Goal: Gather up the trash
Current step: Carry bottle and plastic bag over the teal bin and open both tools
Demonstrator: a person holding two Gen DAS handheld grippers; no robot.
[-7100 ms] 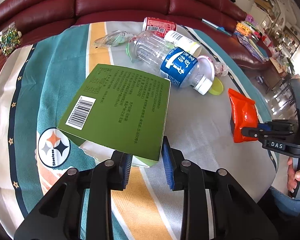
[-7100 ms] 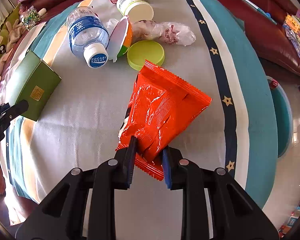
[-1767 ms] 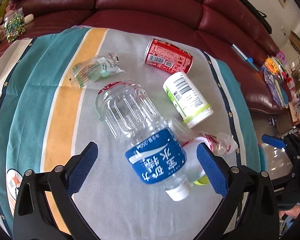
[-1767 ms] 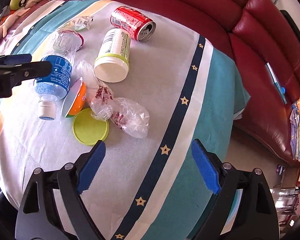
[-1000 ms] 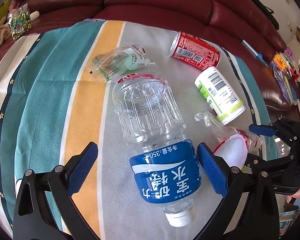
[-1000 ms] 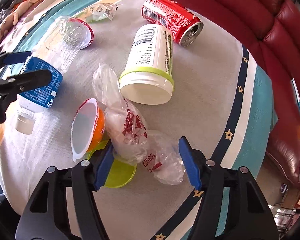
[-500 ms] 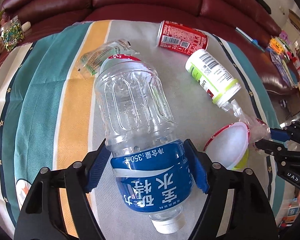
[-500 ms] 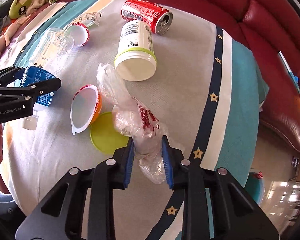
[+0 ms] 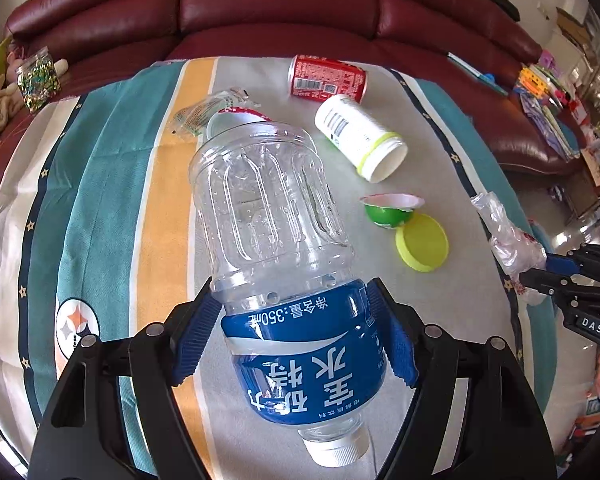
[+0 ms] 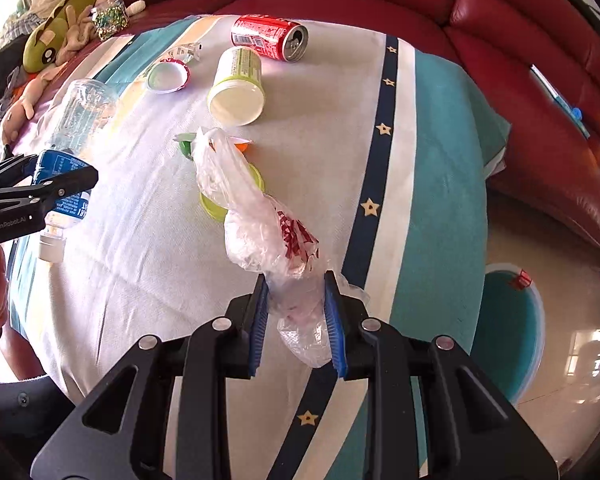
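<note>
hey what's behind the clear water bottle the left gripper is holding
Behind the water bottle, a small red-rimmed cup peeks over its base, beside a crumpled clear wrapper on the striped cloth. The bottle covers most of the cup.

a home living room: a red leather sofa (image 9: 276,4), plush toys (image 10: 56,48), striped tablecloth (image 9: 100,200).

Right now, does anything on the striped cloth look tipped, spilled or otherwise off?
Nothing spilled. The red soda can and white cup with a green rim lie on their sides, and the yellow-green round lid lies loose: litter awaiting pickup. The small orange-green cup is tipped over too.
</note>
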